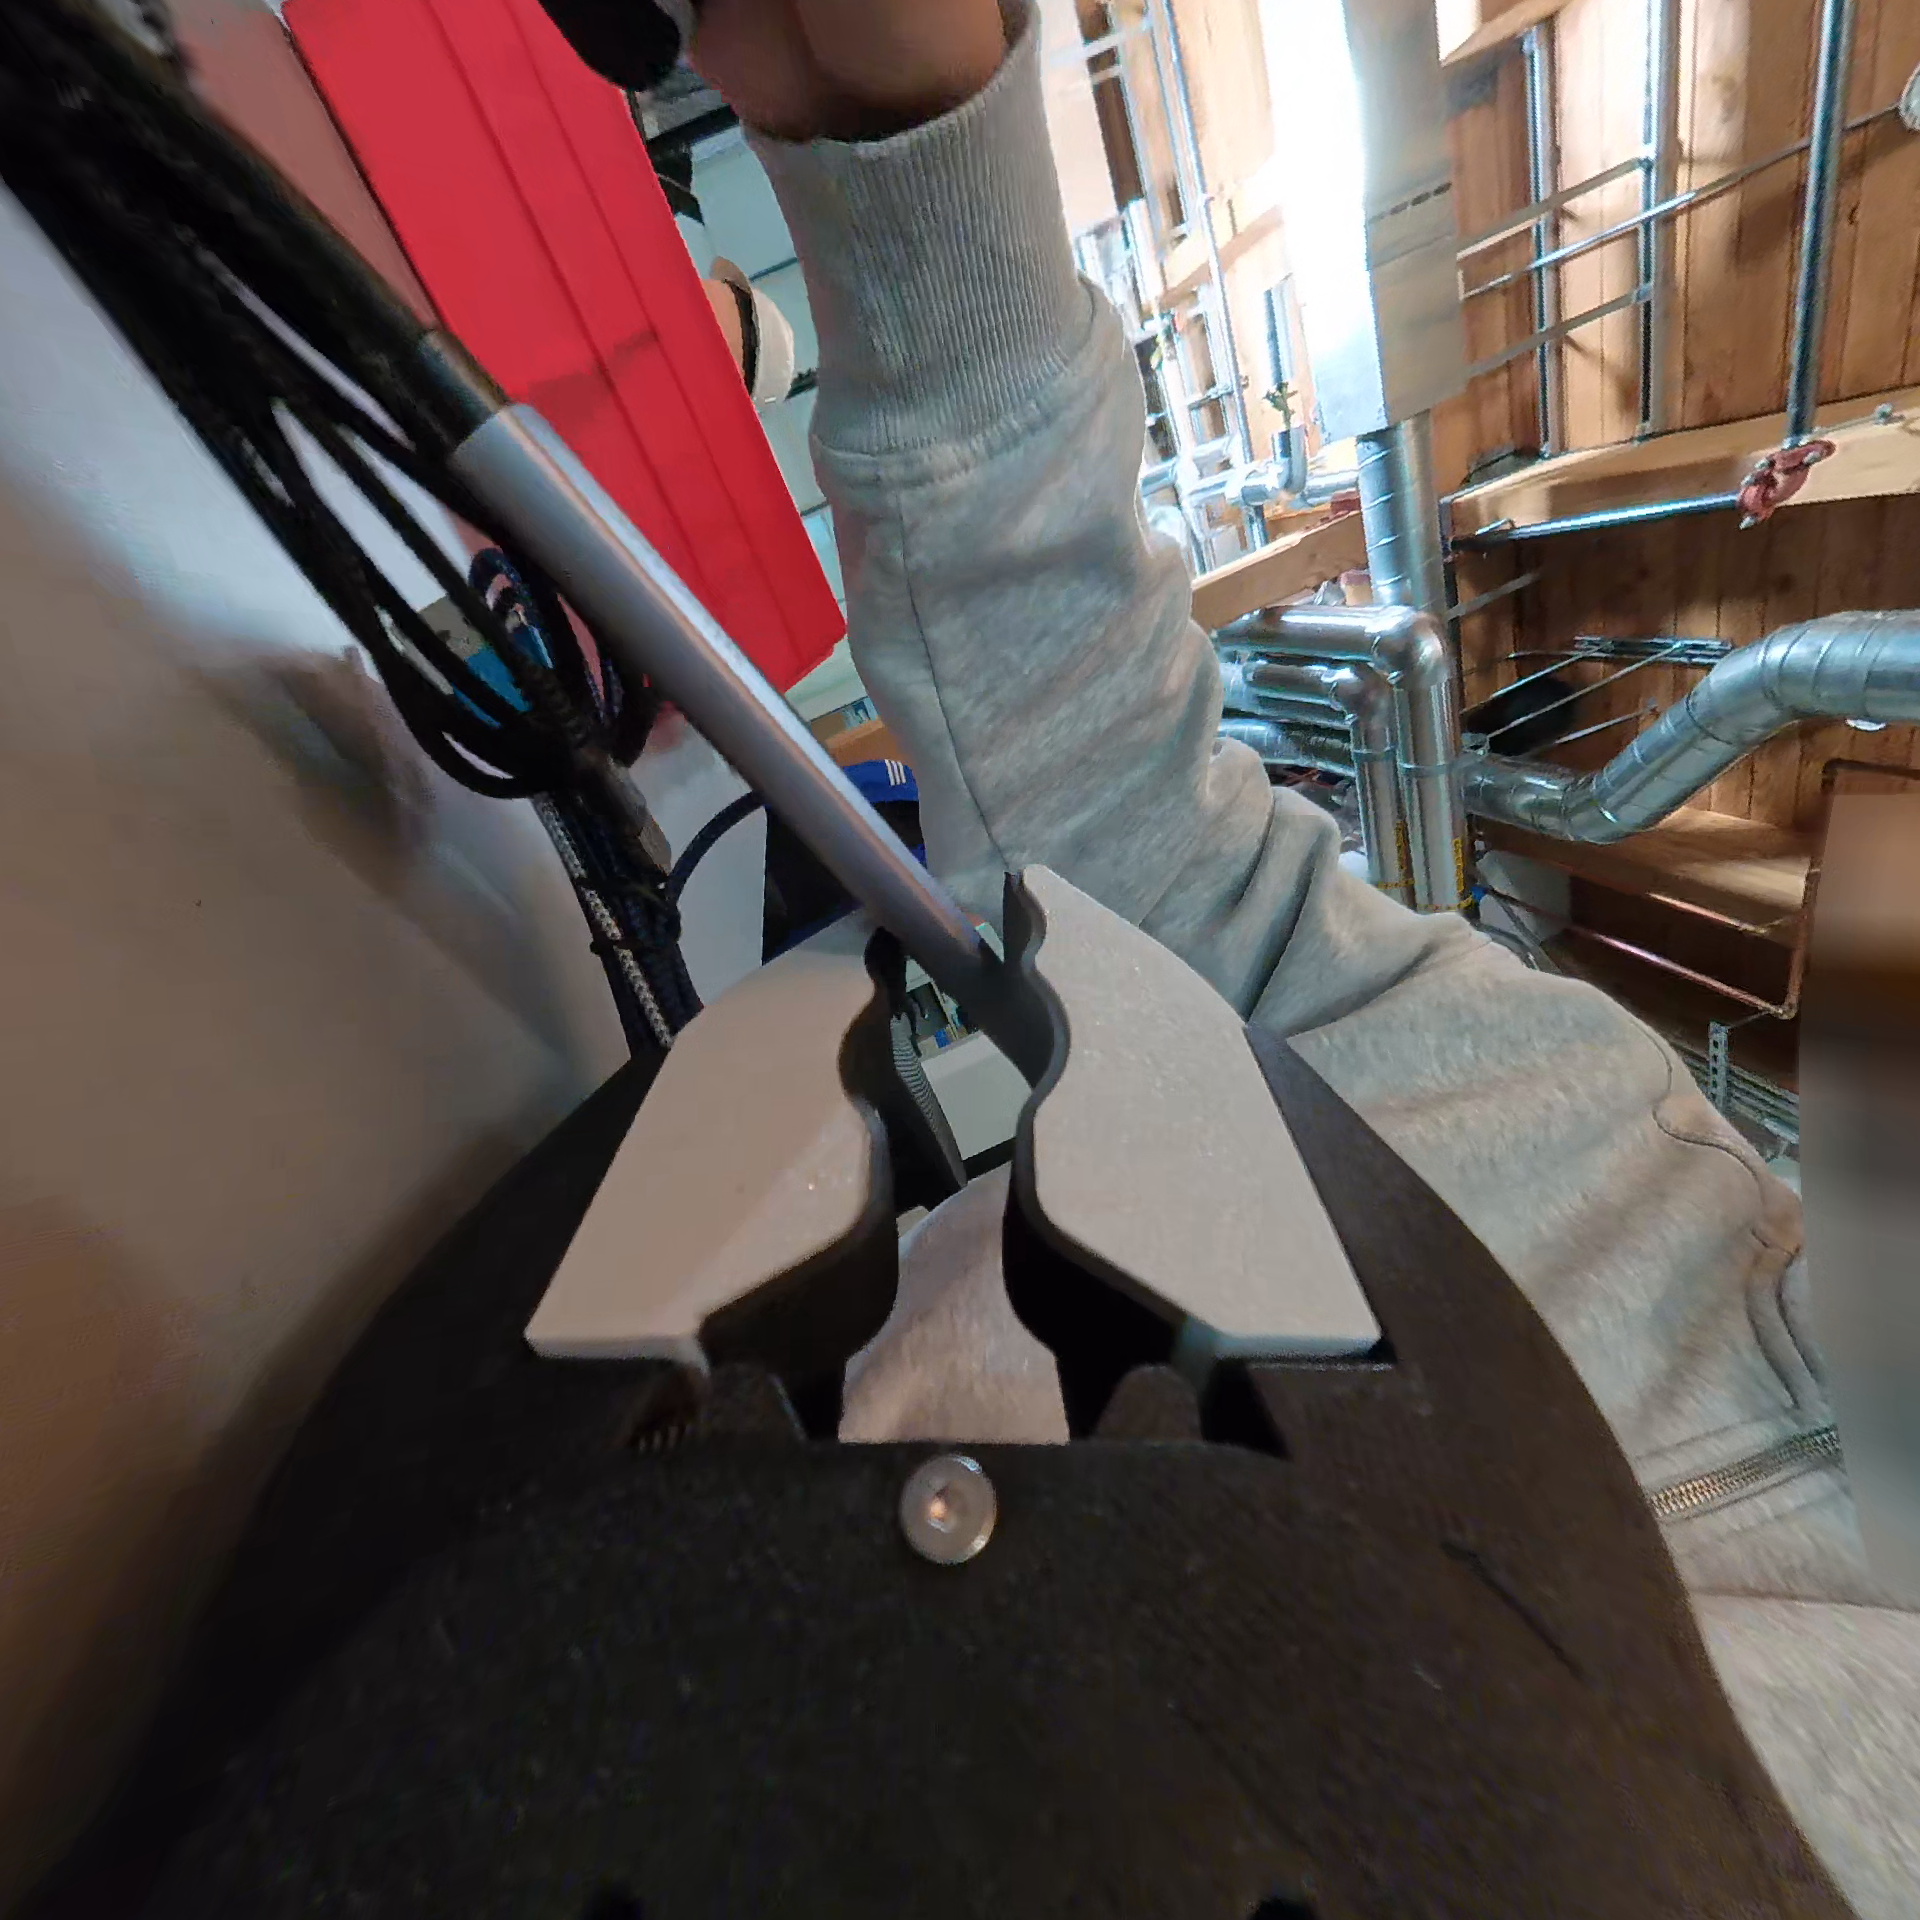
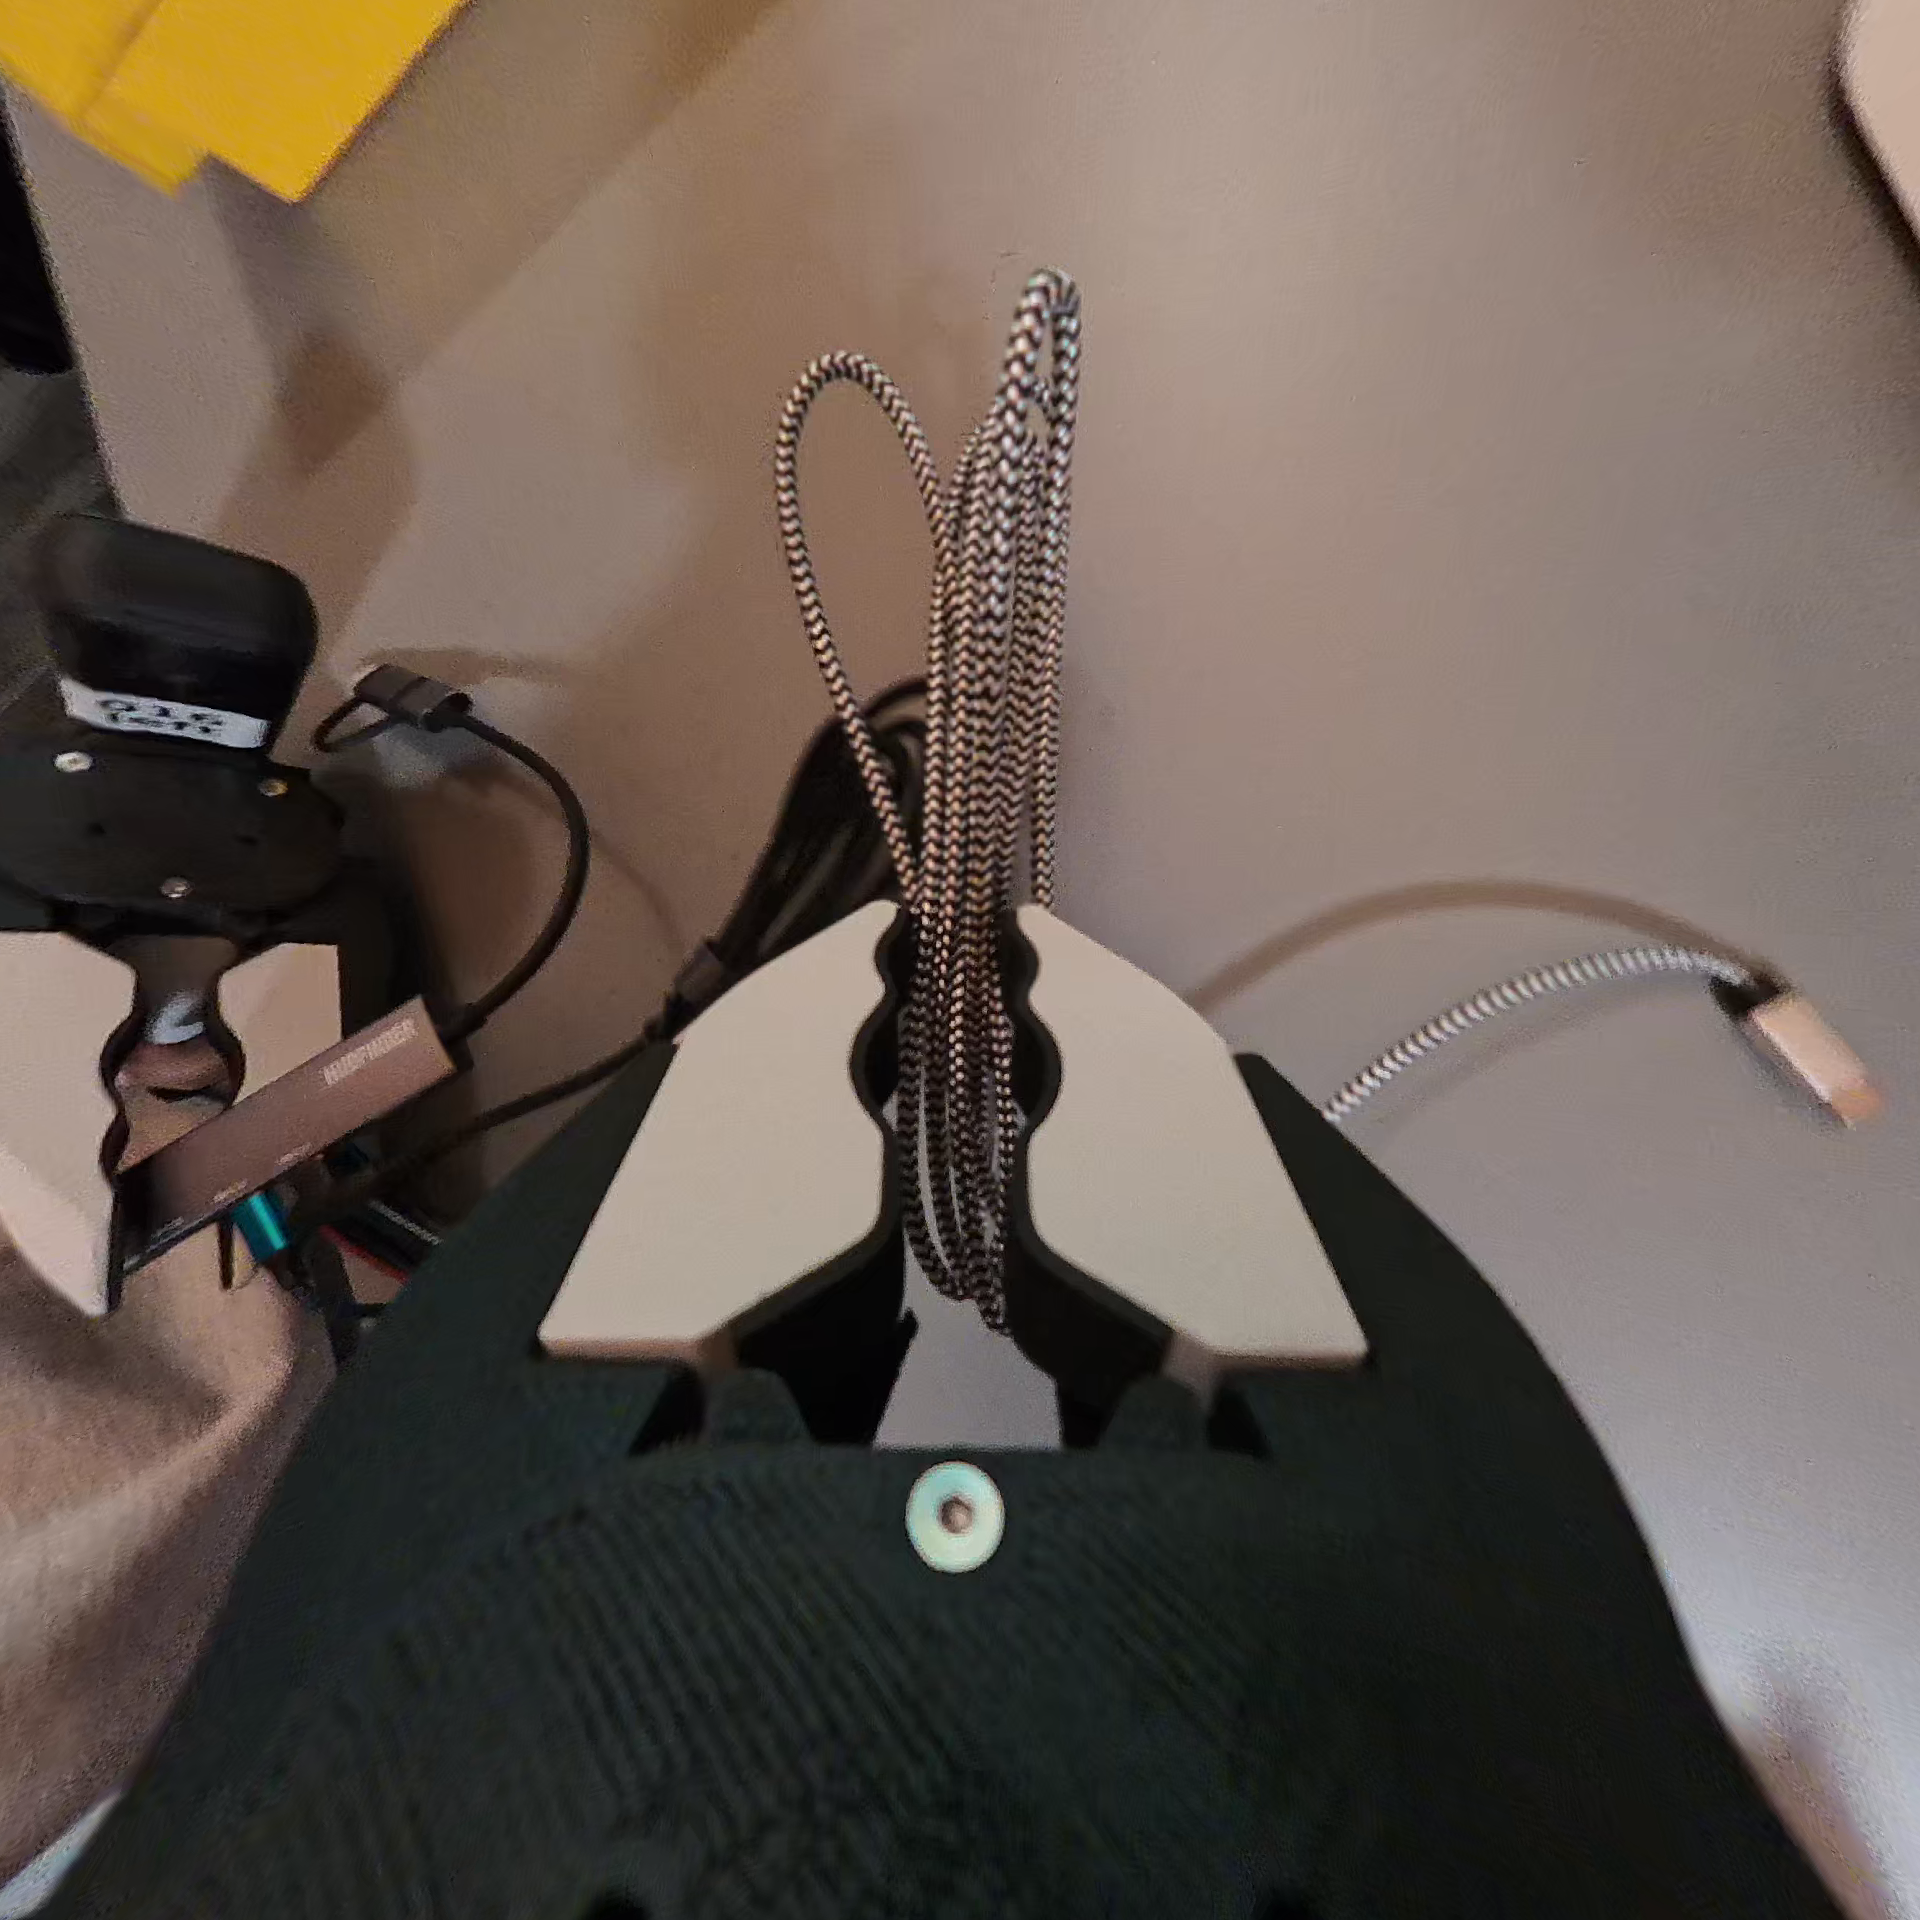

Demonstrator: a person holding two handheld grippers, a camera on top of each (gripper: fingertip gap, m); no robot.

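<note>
1. A bundle of black-and-white braided cable (image 2: pixel 982 727) stands folded in several loops between the fingers of the right tool (image 2: pixel 961 925), which is pressed together on it; the loops rise past the fingertips over the pale bench (image 2: pixel 1403 520).
2. One end of that braided cable trails out to the right and ends in a rose-gold plug (image 2: pixel 1813 1070) that hangs just over the bench, apart from the tool.
3. A slim grey metal adapter bar (image 1: pixel 717 665) is pinched at its lower end by the left tool (image 1: pixel 951 935), near the fingertips, and runs up to the left at a slant.
4. In the right wrist view the same adapter bar (image 2: pixel 291 1107) lies across the left tool's (image 2: pixel 171 1049) fingers, with a thin black lead (image 2: pixel 540 821) curling from its upper end to a small dark plug (image 2: pixel 400 691).
5. Dark braided cords (image 1: pixel 343 540) hang bunched beside the bar's upper end; a teal connector (image 2: pixel 262 1218) shows beneath it.
6. A grey sweatshirt sleeve (image 1: pixel 1039 623) crosses the left wrist view, with a red panel (image 1: pixel 582 312) behind it and silver ducting (image 1: pixel 1662 748) against wooden walls.
7. A yellow sheet (image 2: pixel 239 73) sits at the top-left corner of the right wrist view.
</note>
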